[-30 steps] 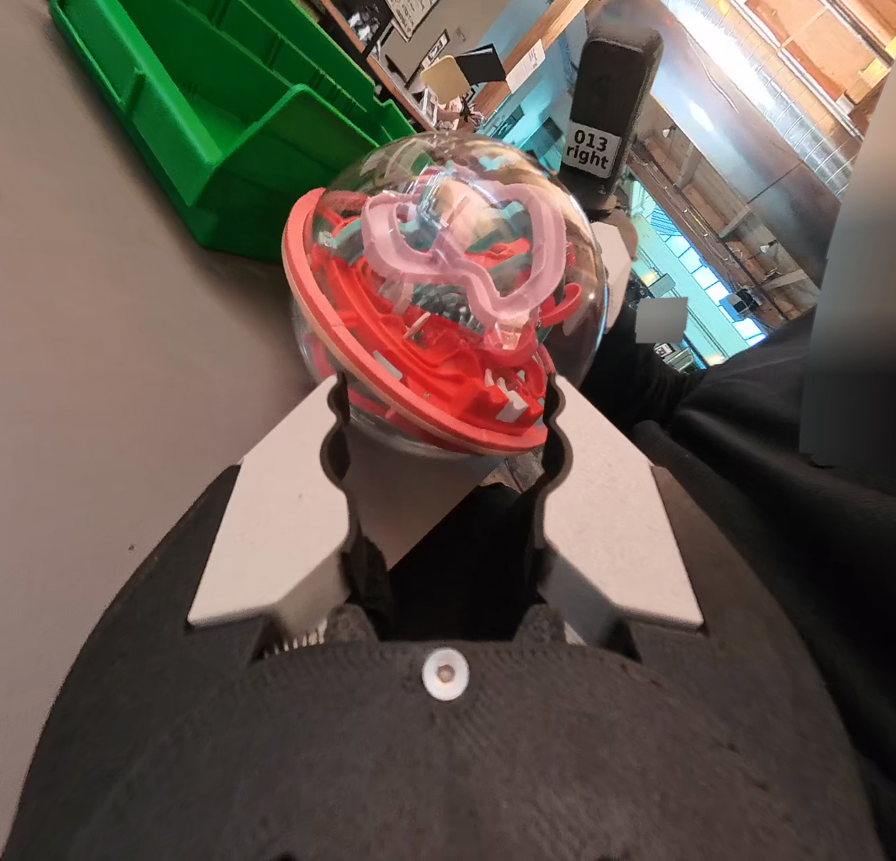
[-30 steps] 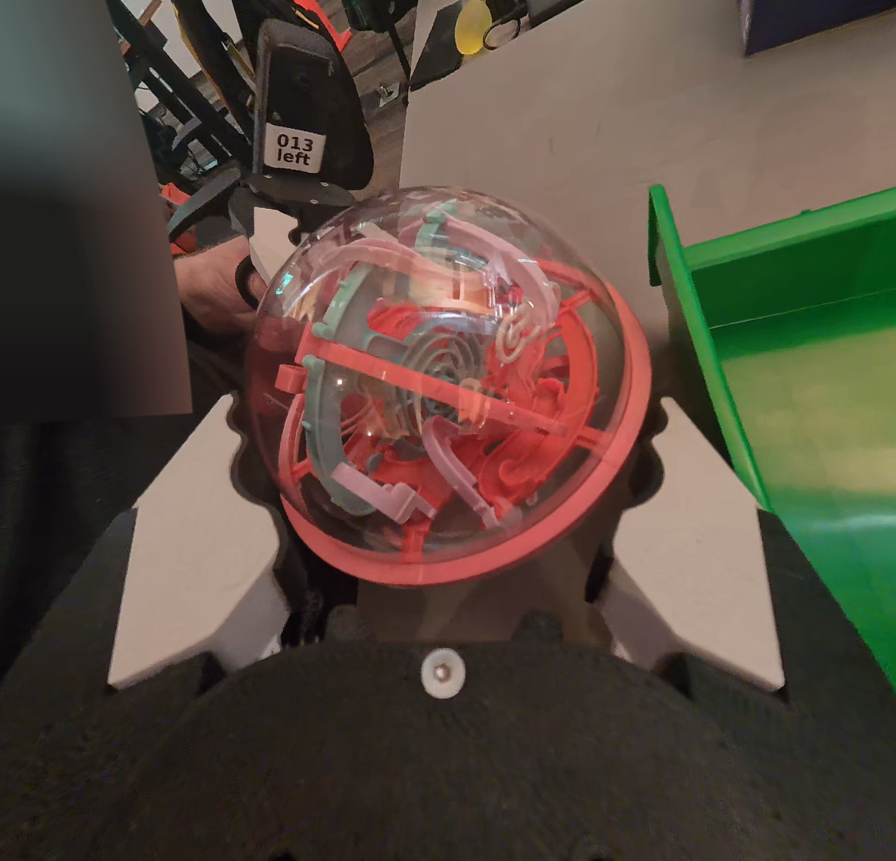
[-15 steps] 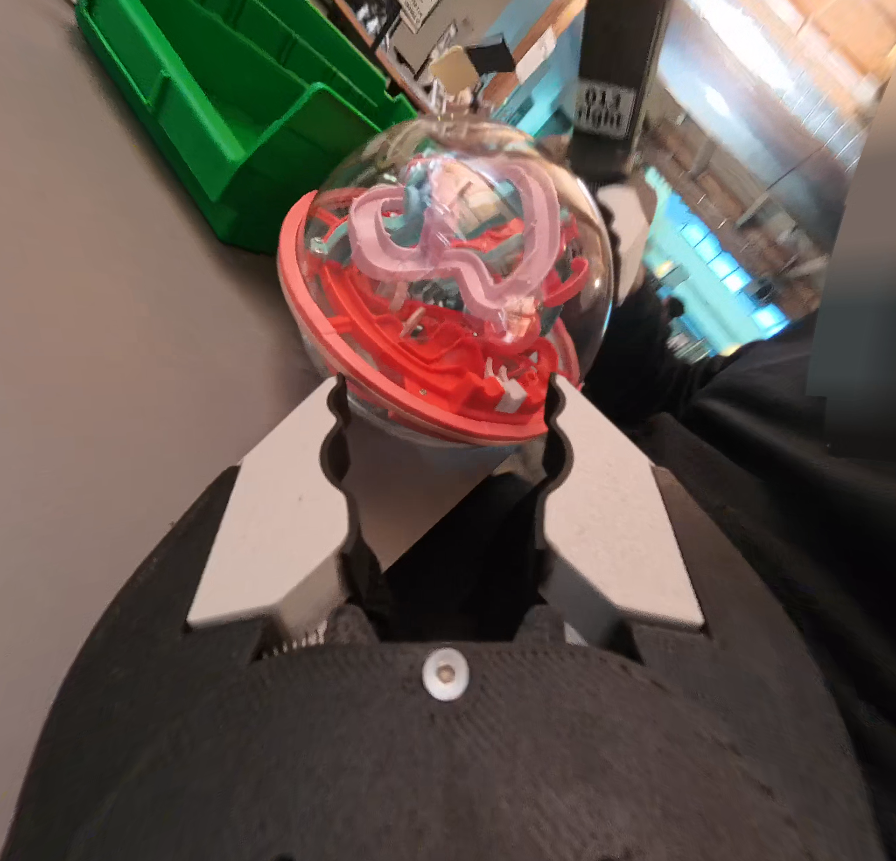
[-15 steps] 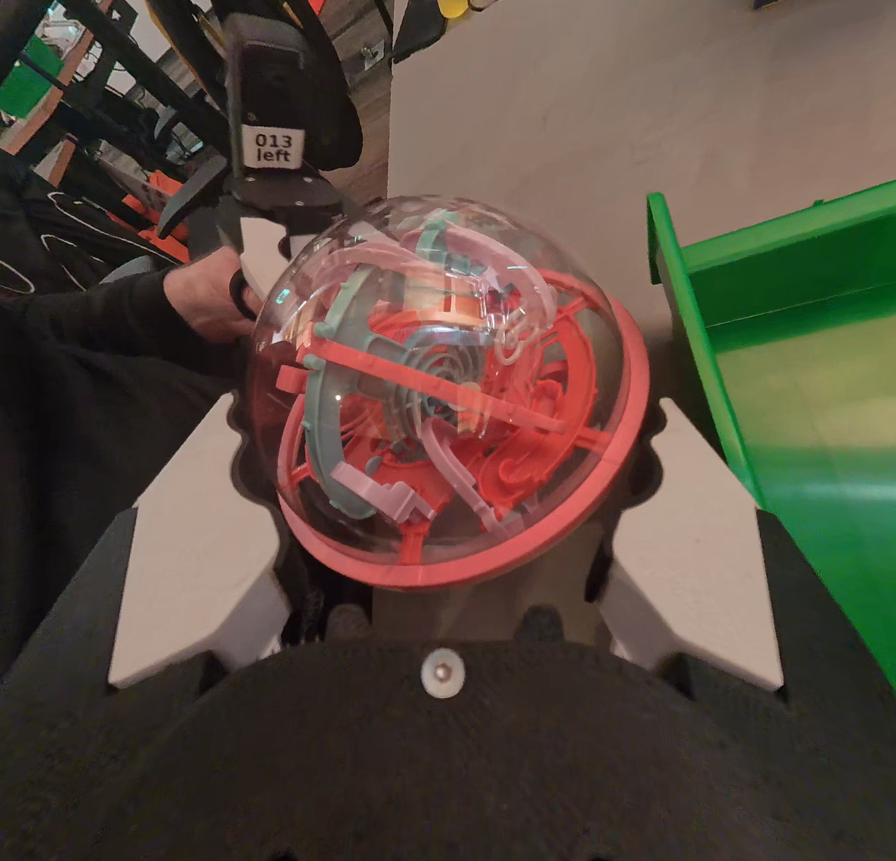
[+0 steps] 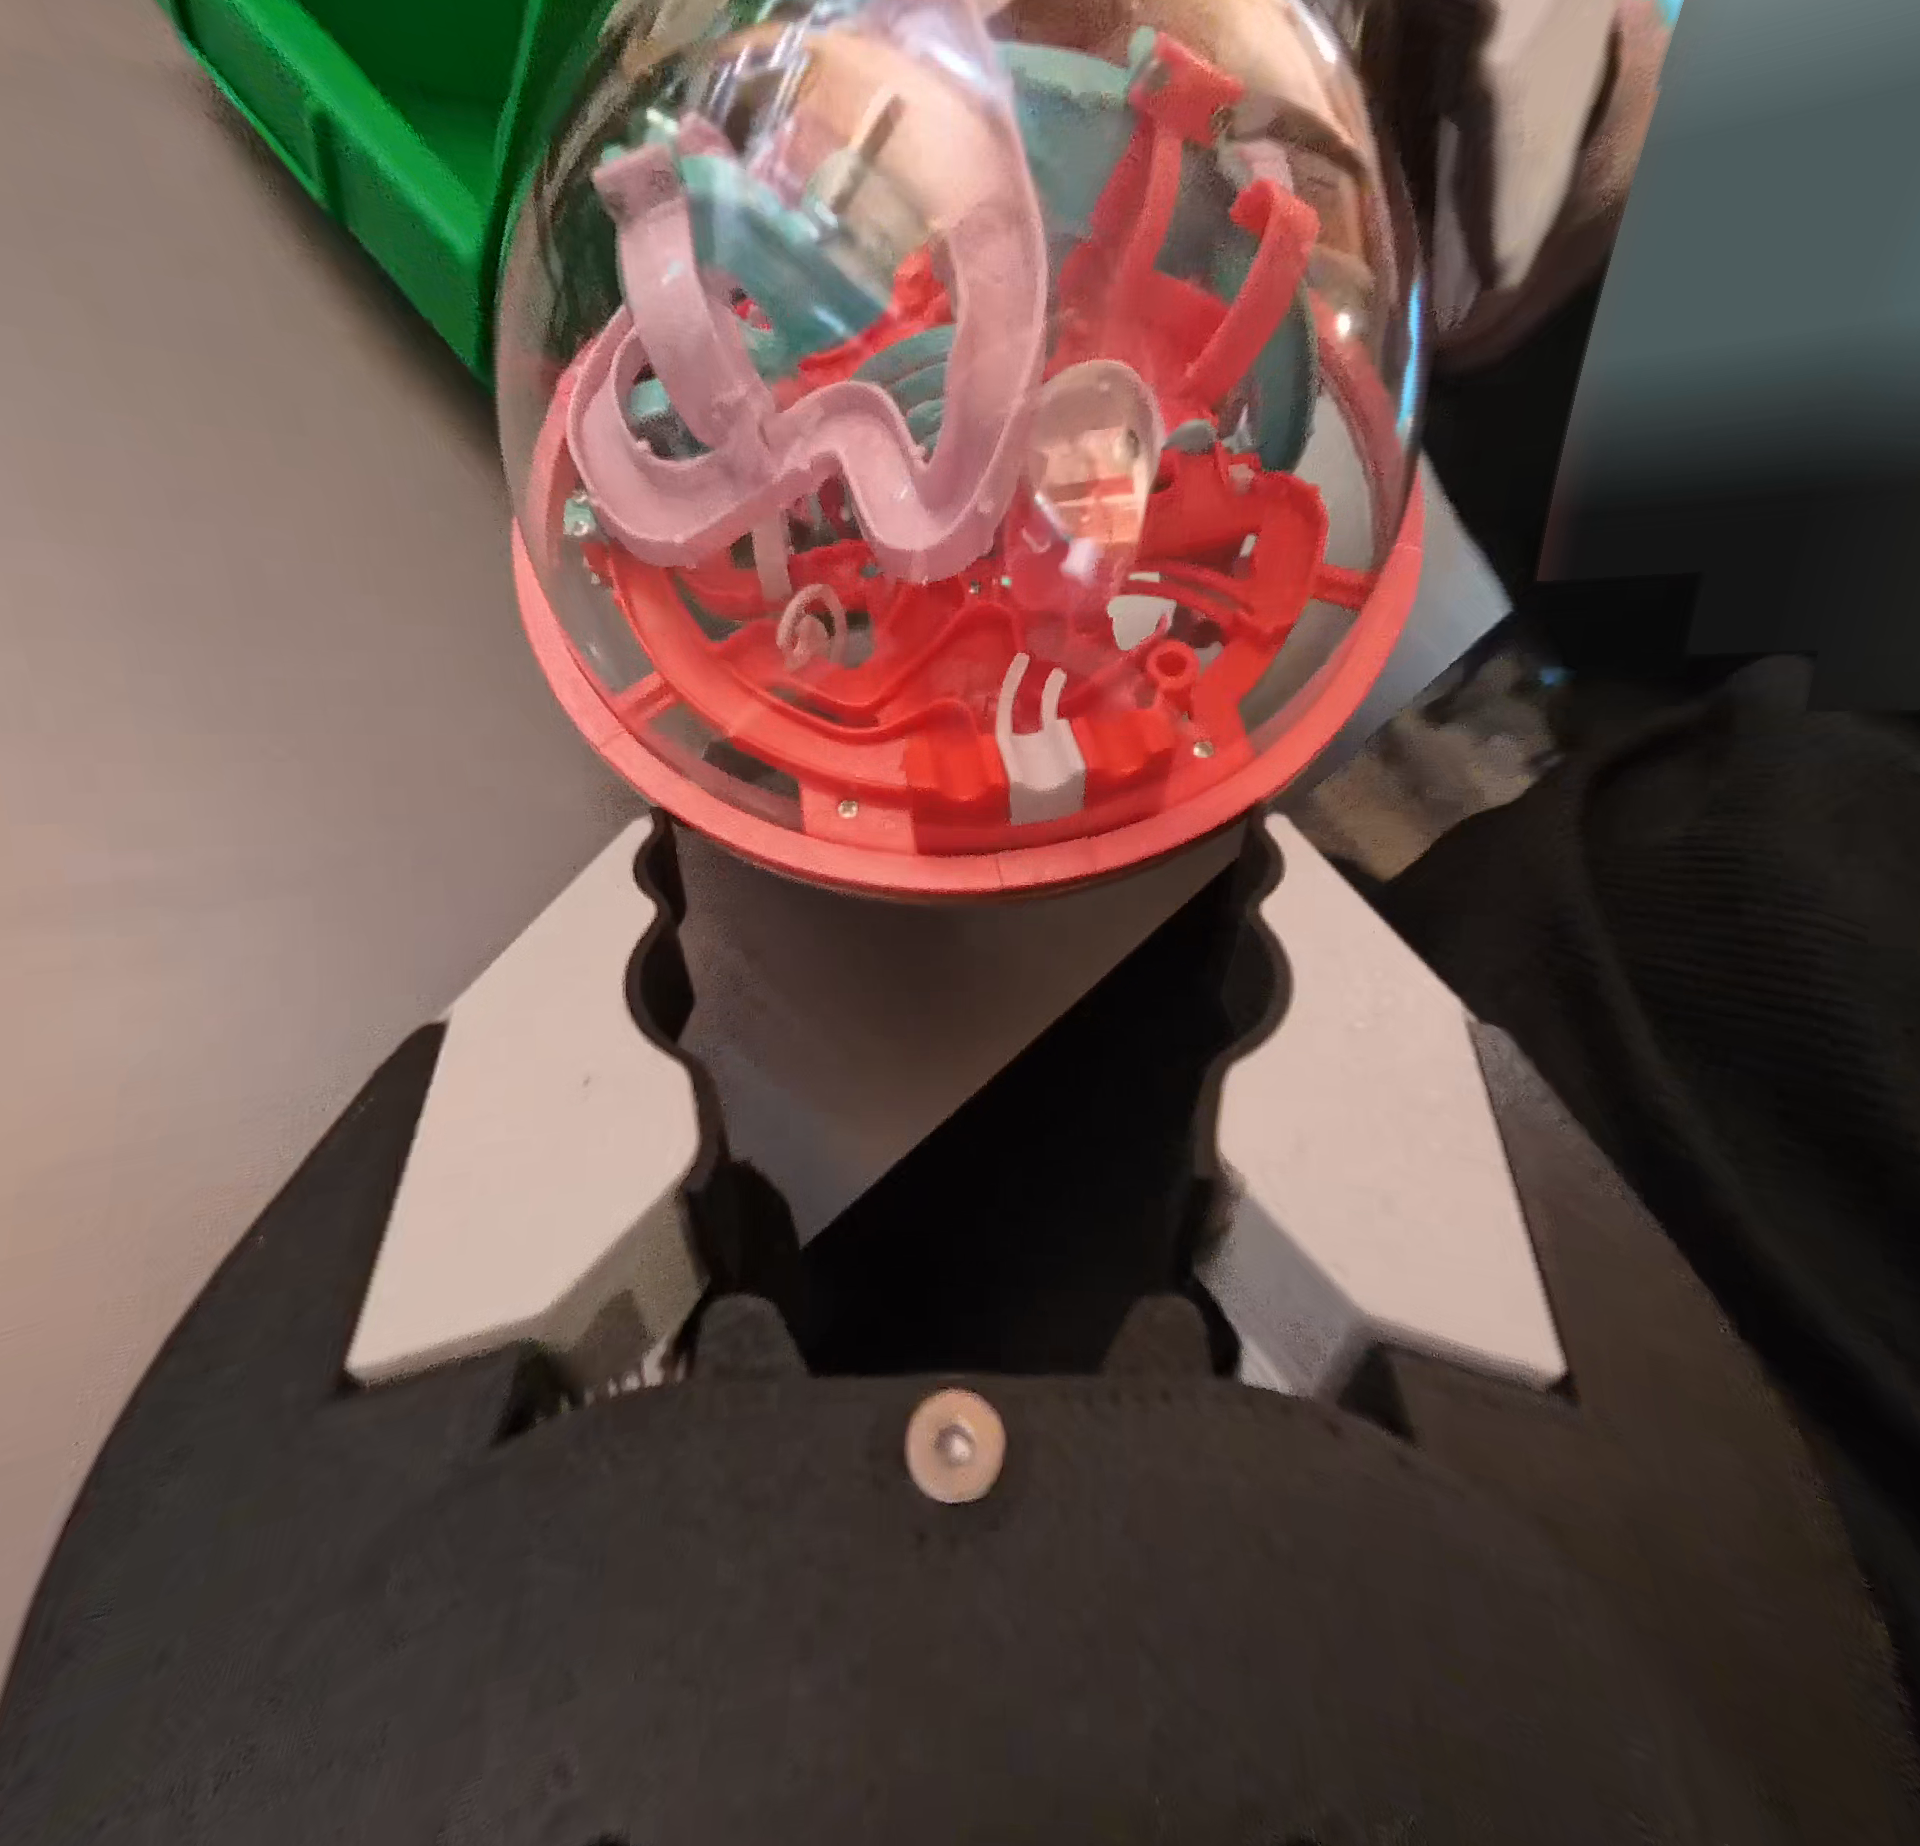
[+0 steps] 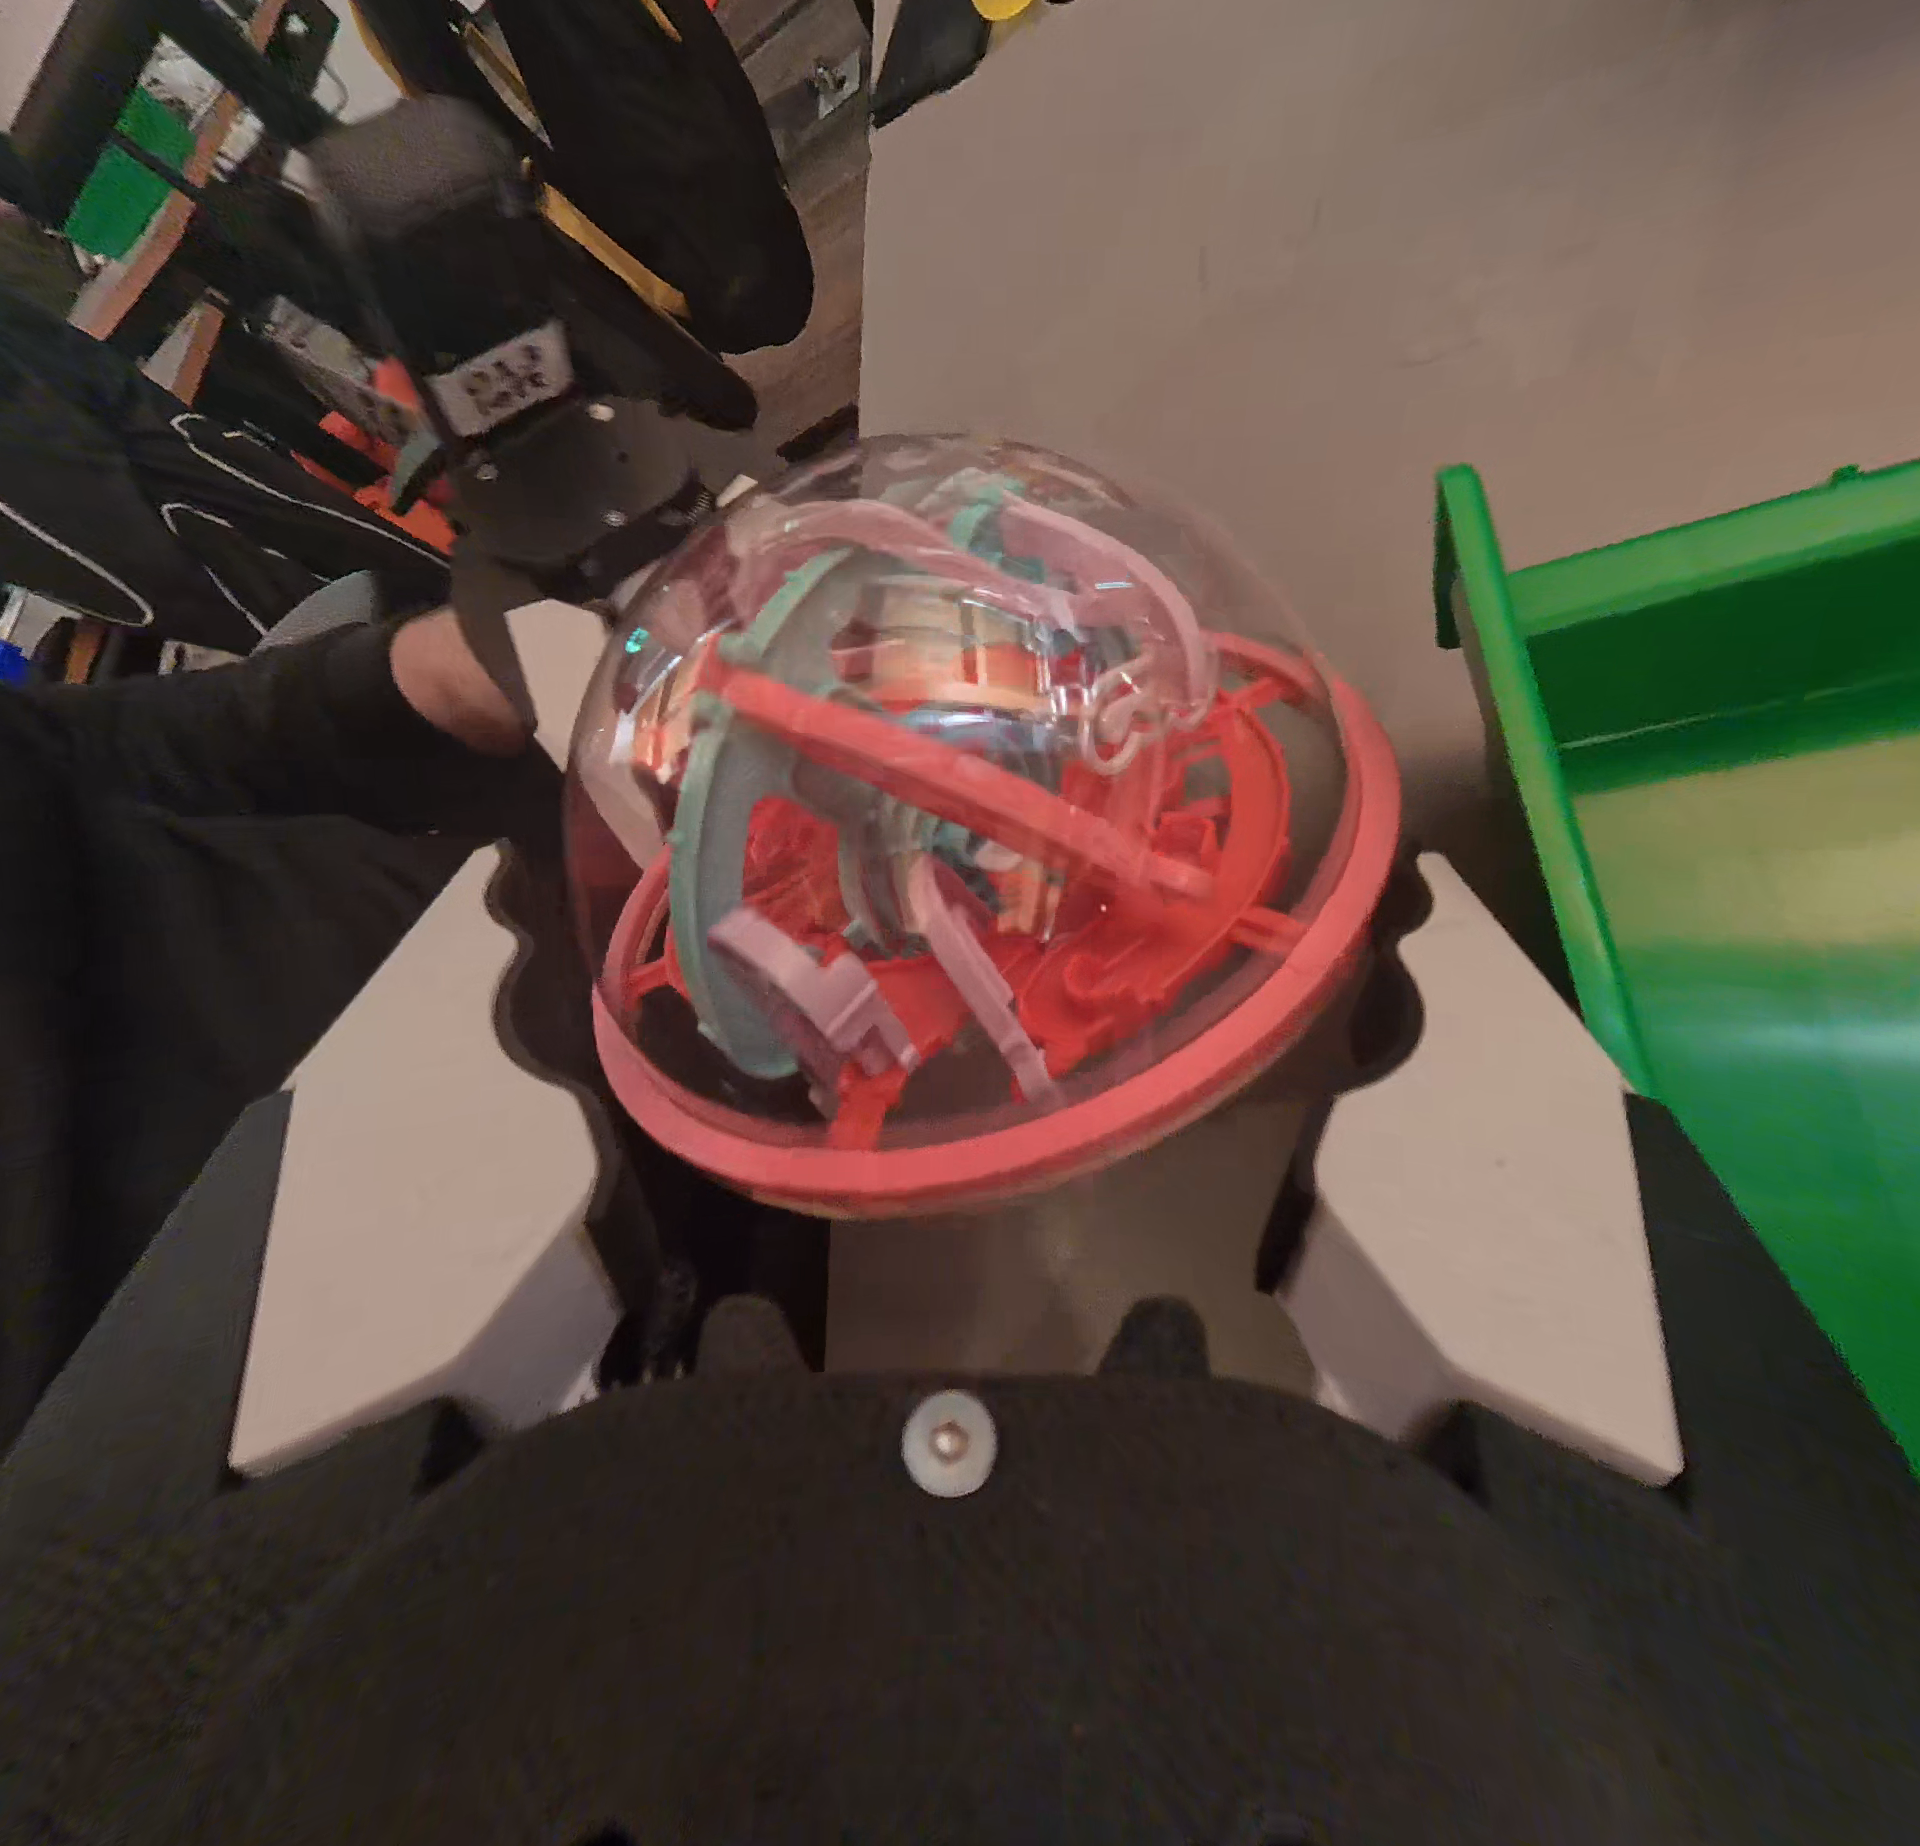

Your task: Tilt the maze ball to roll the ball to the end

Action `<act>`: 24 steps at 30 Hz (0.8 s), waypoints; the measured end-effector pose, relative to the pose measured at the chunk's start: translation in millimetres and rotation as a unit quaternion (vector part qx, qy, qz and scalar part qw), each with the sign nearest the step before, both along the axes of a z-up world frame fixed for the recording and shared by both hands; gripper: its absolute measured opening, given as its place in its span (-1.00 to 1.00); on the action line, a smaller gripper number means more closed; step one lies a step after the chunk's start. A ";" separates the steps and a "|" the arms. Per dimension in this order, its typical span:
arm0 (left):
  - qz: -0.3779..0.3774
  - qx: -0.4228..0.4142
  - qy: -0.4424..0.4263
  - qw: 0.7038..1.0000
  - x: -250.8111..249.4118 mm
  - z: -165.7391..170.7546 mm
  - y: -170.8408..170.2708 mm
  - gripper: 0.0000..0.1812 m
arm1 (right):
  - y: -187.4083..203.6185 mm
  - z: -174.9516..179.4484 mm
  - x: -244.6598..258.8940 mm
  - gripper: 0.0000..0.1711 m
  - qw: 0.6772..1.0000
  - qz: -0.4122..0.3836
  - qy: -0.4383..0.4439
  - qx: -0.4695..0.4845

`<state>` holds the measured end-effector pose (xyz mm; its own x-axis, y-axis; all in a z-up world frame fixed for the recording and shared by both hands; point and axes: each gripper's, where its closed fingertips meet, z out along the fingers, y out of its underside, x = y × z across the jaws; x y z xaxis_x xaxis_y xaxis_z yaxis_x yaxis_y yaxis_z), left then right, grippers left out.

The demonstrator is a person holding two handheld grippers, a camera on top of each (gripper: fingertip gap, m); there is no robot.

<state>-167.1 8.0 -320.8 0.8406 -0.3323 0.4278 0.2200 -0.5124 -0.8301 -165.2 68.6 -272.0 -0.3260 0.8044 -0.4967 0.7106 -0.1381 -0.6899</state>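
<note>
The maze ball [image 5: 956, 394] is a clear sphere with a red rim and pink, teal and red tracks inside. It is held in the air between my two grippers, one on each side. My left gripper [image 5: 956, 851] presses its fingertips against the ball's underside by the red rim. My right gripper [image 6: 961, 882] is closed around the maze ball [image 6: 977, 820], whose rim tilts up to the right. The left gripper's body [image 6: 540, 508] and a hand [image 6: 457, 695] show behind the ball in the right wrist view. I cannot pick out the small ball inside.
A green bin [image 5: 364, 82] stands on the grey table [image 5: 208, 653] close behind the ball; in the right wrist view the green bin [image 6: 1714, 809] is at the right. A black sleeve [image 5: 1662, 965] fills the right side. Chairs and clutter [image 6: 623, 134] lie beyond the table edge.
The maze ball has been tilted: in the left view its red rim swung from slanted to level and the ball looms nearer. In the right view the left gripper leaned over.
</note>
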 end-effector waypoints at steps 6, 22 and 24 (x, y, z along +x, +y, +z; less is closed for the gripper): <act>0.010 0.016 -0.174 0.985 -7.5 10.7 -3.2 0.13 | -3.8 8.2 -7.9 0.81 0.999 0.038 0.030 -0.003; -0.031 0.054 -0.292 0.954 4.6 51.1 0.1 0.12 | -6.5 65.9 -29.3 0.71 0.993 0.061 0.080 0.062; -0.038 0.065 -0.305 0.949 5.8 59.0 2.2 0.11 | -6.6 75.9 -32.5 0.71 0.992 0.065 0.086 0.070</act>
<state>-161.3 10.2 -261.8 0.4205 -0.4659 0.7785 0.6468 -0.4478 -0.6173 -197.7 62.0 -196.1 -0.5015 0.8070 -0.3117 0.5858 0.0517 -0.8088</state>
